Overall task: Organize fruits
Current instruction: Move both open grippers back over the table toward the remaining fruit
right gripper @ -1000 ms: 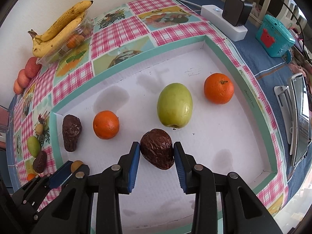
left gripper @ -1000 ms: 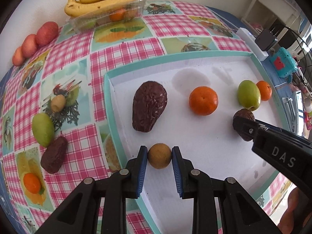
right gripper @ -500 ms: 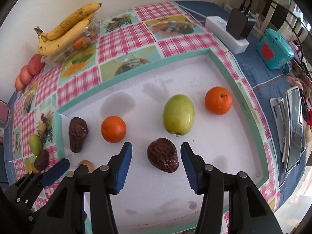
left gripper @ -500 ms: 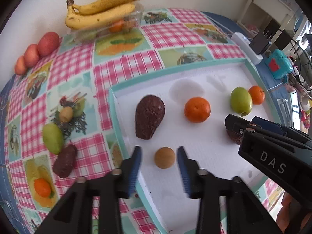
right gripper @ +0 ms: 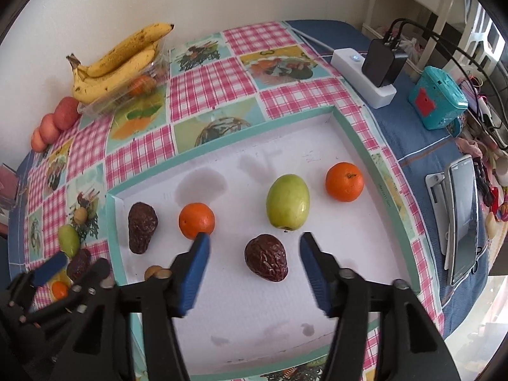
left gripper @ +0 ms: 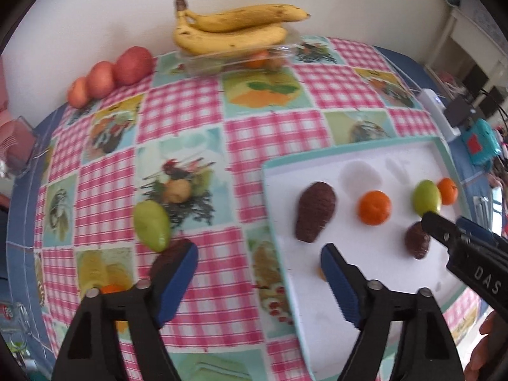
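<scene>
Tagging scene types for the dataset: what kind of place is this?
Likely a home, a table in a lived-in room. A checked fruit-print tablecloth covers it, bananas sit on a clear plastic box, and a power strip with a charger lies beside a propped phone.

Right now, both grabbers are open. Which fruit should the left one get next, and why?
Probably the dark fruit on the tablecloth. The left gripper is open and already swung over that side, with this fruit right at its left finger, outside the white tray where the sorted fruits lie.
</scene>
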Demonstrator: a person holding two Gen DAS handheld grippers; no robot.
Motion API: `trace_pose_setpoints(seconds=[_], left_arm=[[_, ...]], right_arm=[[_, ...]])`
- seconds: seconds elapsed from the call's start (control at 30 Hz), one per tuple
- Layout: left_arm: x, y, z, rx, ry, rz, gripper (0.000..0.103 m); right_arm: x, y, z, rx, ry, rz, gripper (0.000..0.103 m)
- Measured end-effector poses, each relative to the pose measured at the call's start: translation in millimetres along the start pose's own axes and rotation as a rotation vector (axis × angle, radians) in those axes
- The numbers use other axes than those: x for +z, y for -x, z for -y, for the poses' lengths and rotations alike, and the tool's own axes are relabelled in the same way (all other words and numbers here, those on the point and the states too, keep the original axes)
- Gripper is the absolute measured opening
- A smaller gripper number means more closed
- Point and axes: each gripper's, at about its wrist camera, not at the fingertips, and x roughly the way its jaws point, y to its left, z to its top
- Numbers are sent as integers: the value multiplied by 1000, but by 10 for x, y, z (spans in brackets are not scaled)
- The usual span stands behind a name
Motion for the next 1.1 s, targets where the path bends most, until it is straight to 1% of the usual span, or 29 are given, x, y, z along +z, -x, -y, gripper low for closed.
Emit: trace_pose_setpoints(seconds=[0.03,0.1,0.13,0.17,0.2,0.23,0.27,0.4,0.57,0.6,0.67,0.77,0.87,0.97,1.1], left_arm=[[2,3,-36,7,8,3,91],[7,0,-93,20,22,8,99],[11,-2,-130,26,32,10,100],[16,-9,-147,30,39,10,101],[17,-10,-177,32,49,9,101],[17,-12,-204,29,57,7,101],[22,-18,-217,25,64,6,101],[34,-11,-290,17,90,7,101],[41,53,-348,22,106,22,101],[40,69,-364,23,108,24,101],[36,105,-397,22,113,31,101],[29,156,-447,25,119,42,101],[12,205,-510,24,130,51,101],[-3,255,-588,22,143,60,101],[-41,323,-778,15,181,73,101]], right_arm=[[-7,-16,-10,-1,5,-4,74],[-18,-22,-20,-1,12,-7,74],[-19,-22,-26,-2,14,-4,75],[-17,-20,-30,-3,16,-1,77],[-16,-22,-32,-5,18,1,81],[-17,-27,-34,-6,18,2,88],[-18,-30,-35,-5,17,1,89],[-21,-58,-32,3,12,-7,89],[-21,-30,-63,17,19,9,90],[-22,-21,-71,21,19,12,90],[-23,-3,-84,29,19,19,96],[-27,22,-105,35,25,32,96],[-42,37,-155,32,35,36,96],[-61,47,-223,49,38,37,96],[-90,70,-370,69,59,42,96]])
